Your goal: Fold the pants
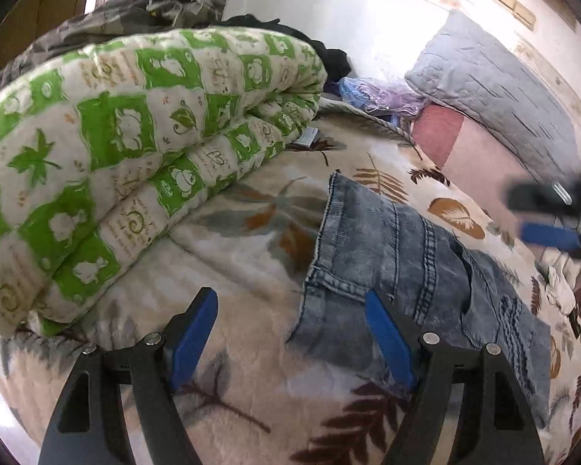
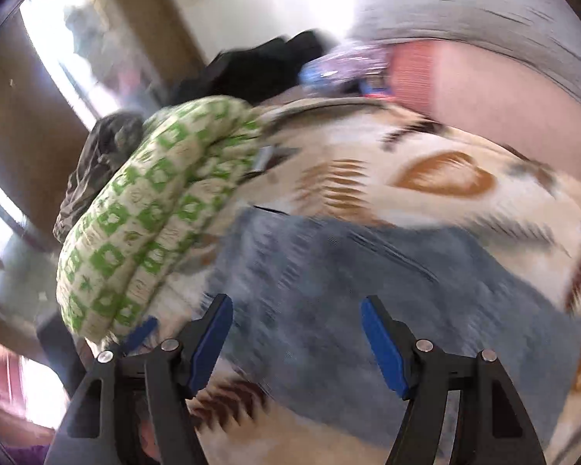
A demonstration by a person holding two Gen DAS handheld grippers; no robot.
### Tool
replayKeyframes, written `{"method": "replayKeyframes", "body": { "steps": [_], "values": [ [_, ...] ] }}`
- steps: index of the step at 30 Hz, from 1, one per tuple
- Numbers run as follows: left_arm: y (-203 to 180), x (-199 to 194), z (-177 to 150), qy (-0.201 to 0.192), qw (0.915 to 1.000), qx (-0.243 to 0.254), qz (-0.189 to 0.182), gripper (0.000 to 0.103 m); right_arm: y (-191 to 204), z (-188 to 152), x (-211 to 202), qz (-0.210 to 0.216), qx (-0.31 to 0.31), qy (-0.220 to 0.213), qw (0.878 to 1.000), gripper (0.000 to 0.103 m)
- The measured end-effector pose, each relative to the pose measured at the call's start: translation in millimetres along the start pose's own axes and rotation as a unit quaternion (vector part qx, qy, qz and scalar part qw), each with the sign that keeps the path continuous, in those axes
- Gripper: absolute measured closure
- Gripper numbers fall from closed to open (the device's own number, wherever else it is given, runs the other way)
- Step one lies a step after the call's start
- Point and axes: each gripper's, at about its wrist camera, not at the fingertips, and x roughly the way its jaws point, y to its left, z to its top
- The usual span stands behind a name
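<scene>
Faded blue denim pants (image 1: 418, 271) lie folded on the cream leaf-print blanket (image 1: 251, 407), right of a rolled green-and-white quilt (image 1: 135, 147). Left gripper (image 1: 292, 343) and right gripper (image 2: 296, 343) both hang above them, jaws apart and empty.

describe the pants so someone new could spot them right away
Start at the leaf-print blanket covering the bed, with a rolled green-and-white quilt lying along one side. The pants lie on the blanket beside that quilt. They are the only faded blue denim there, with stitched seams and a raw hem.
</scene>
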Motion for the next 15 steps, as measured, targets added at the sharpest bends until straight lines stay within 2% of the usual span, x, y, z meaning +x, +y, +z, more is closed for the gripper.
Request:
{"method": "replayKeyframes", "body": {
  "steps": [3, 7, 9, 11, 13, 15],
  "values": [
    [-3, 21, 4, 0.024, 0.9997, 0.001, -0.004, 0.024, 22, 37, 42, 0.006, -0.021, 0.057, 0.998, 0.030],
    [-4, 38, 5, 0.053, 0.9981, -0.012, -0.029, 0.024, 43, 66, 89, -0.010, -0.057, 0.103, 0.993, 0.030],
    [-4, 41, 7, 0.055, 0.9974, -0.015, -0.045, 0.035, 52, 76, 113, -0.017, -0.078, 0.125, 0.989, 0.030],
    [-6, 41, 8, 0.051, 0.9971, -0.011, -0.056, 0.058, 58, 83, 133, -0.022, -0.091, 0.141, 0.986, 0.031],
    [-10, 46, 10, 0.055, 0.9960, -0.005, -0.069, 0.066, 62, 88, 152, -0.029, -0.102, 0.161, 0.981, 0.031],
    [-9, 51, 10, 0.060, 0.9959, -0.011, -0.067, 0.069, 63, 91, 170, -0.046, -0.112, 0.176, 0.977, 0.031]
  ]
}}
